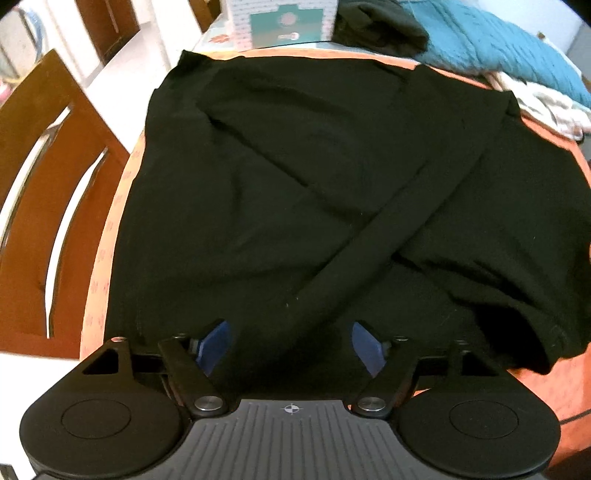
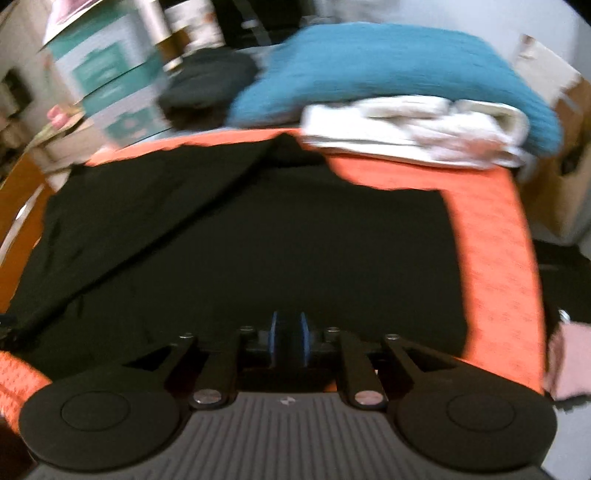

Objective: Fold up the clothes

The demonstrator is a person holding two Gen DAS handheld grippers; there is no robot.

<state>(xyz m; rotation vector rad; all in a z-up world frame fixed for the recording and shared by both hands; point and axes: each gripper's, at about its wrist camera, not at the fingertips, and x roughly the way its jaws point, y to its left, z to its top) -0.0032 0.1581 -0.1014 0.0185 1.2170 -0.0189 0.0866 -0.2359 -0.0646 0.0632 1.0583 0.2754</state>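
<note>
A black garment [image 1: 314, 192] lies spread over the orange tablecloth [image 1: 110, 236], with a long sleeve folded diagonally across it. My left gripper [image 1: 290, 345] is open just above the garment's near edge, its blue pads [image 1: 214, 345] wide apart with dark cloth between them. In the right wrist view the same black garment [image 2: 258, 251] covers the orange cloth [image 2: 495, 258]. My right gripper [image 2: 289, 341] has its blue pads [image 2: 273, 338] nearly together with a dark strip between them; I cannot tell whether that is cloth. The view is blurred.
A wooden chair [image 1: 44, 206] stands at the table's left. At the back are a white and teal box [image 1: 280, 22], a dark clothes pile [image 1: 380, 26], a teal blanket [image 2: 391, 70] and white folded cloth [image 2: 413, 129]. A cardboard box [image 2: 565, 155] is at right.
</note>
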